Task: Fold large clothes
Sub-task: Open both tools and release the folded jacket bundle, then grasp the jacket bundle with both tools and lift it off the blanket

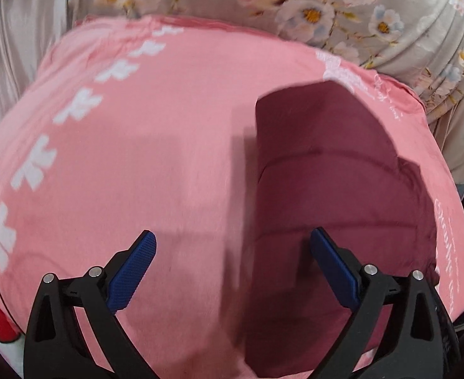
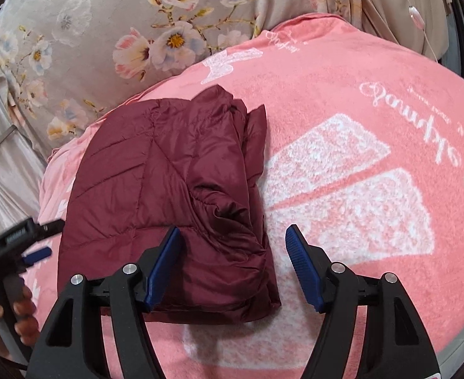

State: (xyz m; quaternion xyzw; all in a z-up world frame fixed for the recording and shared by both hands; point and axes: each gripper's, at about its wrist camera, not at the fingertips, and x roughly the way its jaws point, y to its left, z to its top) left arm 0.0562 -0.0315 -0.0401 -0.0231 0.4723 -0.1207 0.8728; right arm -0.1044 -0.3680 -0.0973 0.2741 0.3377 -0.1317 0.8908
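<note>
A dark red quilted jacket (image 2: pixel 168 195) lies folded into a compact rectangle on a pink blanket (image 2: pixel 342 120). In the left wrist view the jacket (image 1: pixel 333 189) lies at the right, blurred. My left gripper (image 1: pixel 233 248) is open and empty, hovering over the jacket's left edge; it also shows at the left edge of the right wrist view (image 2: pixel 39 246). My right gripper (image 2: pixel 233 243) is open and empty, above the jacket's near right corner. Neither touches the cloth.
The pink blanket (image 1: pixel 137 158) with white prints covers the bed. A grey floral sheet (image 2: pixel 89 47) lies beyond it, also in the left wrist view (image 1: pixel 326 6). A hand (image 2: pixel 20 312) holds the left gripper's handle.
</note>
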